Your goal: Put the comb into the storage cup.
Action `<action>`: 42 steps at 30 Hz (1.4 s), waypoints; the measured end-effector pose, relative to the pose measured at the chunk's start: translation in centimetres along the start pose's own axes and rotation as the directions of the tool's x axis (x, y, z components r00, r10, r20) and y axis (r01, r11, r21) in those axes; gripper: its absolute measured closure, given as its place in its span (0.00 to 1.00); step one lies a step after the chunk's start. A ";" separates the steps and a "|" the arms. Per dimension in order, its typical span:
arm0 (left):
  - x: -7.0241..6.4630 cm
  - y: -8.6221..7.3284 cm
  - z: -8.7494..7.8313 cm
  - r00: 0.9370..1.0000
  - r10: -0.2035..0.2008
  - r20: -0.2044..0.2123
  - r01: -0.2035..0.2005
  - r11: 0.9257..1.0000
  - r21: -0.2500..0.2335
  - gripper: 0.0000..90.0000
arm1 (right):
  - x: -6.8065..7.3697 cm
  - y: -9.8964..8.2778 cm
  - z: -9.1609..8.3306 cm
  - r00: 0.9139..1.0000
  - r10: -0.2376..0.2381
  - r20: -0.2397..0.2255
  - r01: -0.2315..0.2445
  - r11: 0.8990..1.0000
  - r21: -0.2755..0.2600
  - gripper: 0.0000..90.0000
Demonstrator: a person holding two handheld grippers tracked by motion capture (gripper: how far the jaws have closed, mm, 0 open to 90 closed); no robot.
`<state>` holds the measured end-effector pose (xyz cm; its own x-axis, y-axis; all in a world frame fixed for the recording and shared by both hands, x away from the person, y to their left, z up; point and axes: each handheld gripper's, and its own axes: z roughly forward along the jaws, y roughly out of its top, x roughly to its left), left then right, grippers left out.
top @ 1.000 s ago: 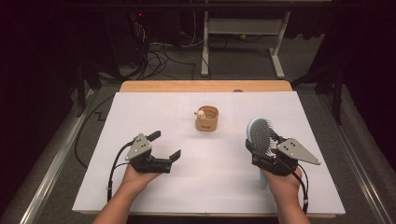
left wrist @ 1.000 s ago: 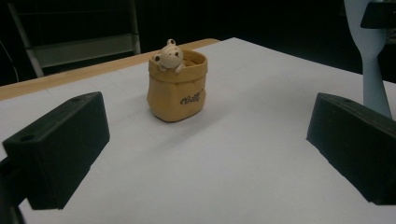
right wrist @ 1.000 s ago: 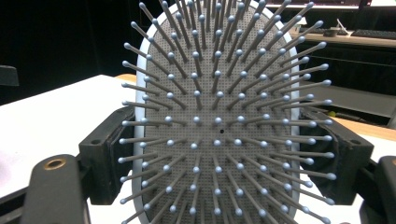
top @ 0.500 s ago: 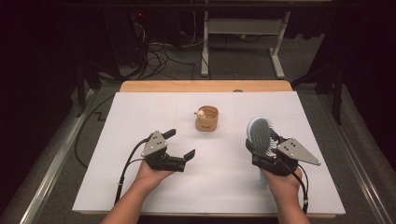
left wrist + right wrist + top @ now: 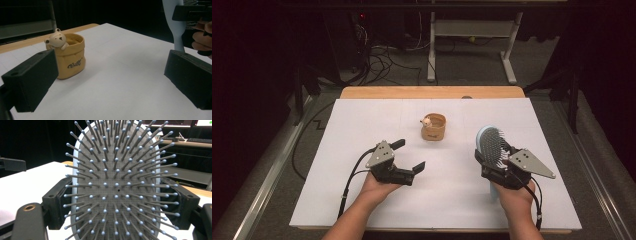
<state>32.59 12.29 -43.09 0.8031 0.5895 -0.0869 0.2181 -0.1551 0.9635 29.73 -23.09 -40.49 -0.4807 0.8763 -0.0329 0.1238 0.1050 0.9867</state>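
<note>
A white sheet (image 5: 362, 130) covers the table, with a strip of bare wood (image 5: 432, 92) showing along its far edge. Beyond it the room is dark, with cables on the grey floor and a pale metal table frame (image 5: 472, 45) standing behind.

At the left, the left gripper (image 5: 410, 156) hovers low over the sheet with its jaws spread wide and nothing between them. Ahead of it and a little to the right, near the middle of the table, stands a small yellow pot (image 5: 433, 128), upright, with a little cream bear figure (image 5: 427, 121) peeking over its rim; what else lies inside cannot be made out. The pot is apart from both grippers.

At the right, the right gripper (image 5: 492, 159) is clamped on a pale blue hairbrush (image 5: 488, 145), one jaw on either edge of the brush head. The bristles (image 5: 117, 182) face the gripper's camera, and the handle (image 5: 175, 30) points down toward the sheet.
</note>
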 end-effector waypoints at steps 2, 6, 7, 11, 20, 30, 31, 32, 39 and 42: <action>-0.2 0.1 -0.1 1.000 0.011 0.003 -0.011 1.000 -0.007 0.00 | 0.1 0.0 0.0 1.000 -0.001 -0.002 0.001 1.000 0.000 0.23; -0.5 0.1 -0.2 0.999 0.035 -0.002 -0.035 0.999 -0.016 0.00 | 0.2 0.1 0.1 1.000 -0.002 -0.008 0.002 1.000 -0.006 0.23; -0.5 0.1 -0.2 0.999 0.033 0.001 -0.033 0.999 -0.011 0.00 | 0.3 0.1 0.1 1.000 0.002 -0.008 -0.002 1.000 -0.008 0.23; -0.5 -0.1 -0.1 0.999 0.035 0.004 -0.035 0.999 0.014 0.00 | 0.6 0.2 0.2 1.000 0.001 -0.017 -0.001 1.000 -0.006 0.23; -0.6 -0.3 -0.1 0.999 0.051 -0.012 -0.051 0.998 0.029 0.04 | 0.8 0.2 0.4 1.000 -0.006 -0.027 0.006 1.000 -0.002 0.23; -0.5 -0.3 -0.3 0.999 0.044 -0.016 -0.044 0.999 0.010 0.04 | 1.1 0.2 0.5 1.000 -0.011 -0.029 0.010 1.000 -0.003 0.23; -0.5 -0.3 -0.3 0.999 0.049 -0.020 -0.049 0.999 0.009 0.04 | 1.1 0.2 0.6 1.000 -0.011 -0.029 0.011 1.000 -0.003 0.23; -0.5 -0.3 -0.4 0.999 0.049 -0.014 -0.049 0.999 0.008 0.04 | 1.2 0.2 0.6 0.999 -0.014 -0.030 0.014 1.000 -0.004 0.23; -0.6 -0.1 -0.5 0.999 0.035 0.001 -0.035 0.999 -0.007 0.05 | 2.0 0.5 1.1 0.999 -0.025 -0.047 0.025 1.000 -0.012 0.23; -0.6 0.0 -0.6 0.999 0.036 0.004 -0.036 0.999 -0.012 0.05 | 2.4 0.8 1.5 0.998 -0.028 -0.061 0.027 0.999 -0.017 0.23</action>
<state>31.76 12.45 -42.87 0.8126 0.5804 -0.0526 0.1819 -0.1669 0.9691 30.01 -20.19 -39.98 -0.5360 0.8427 -0.0510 0.0961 0.1209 0.9880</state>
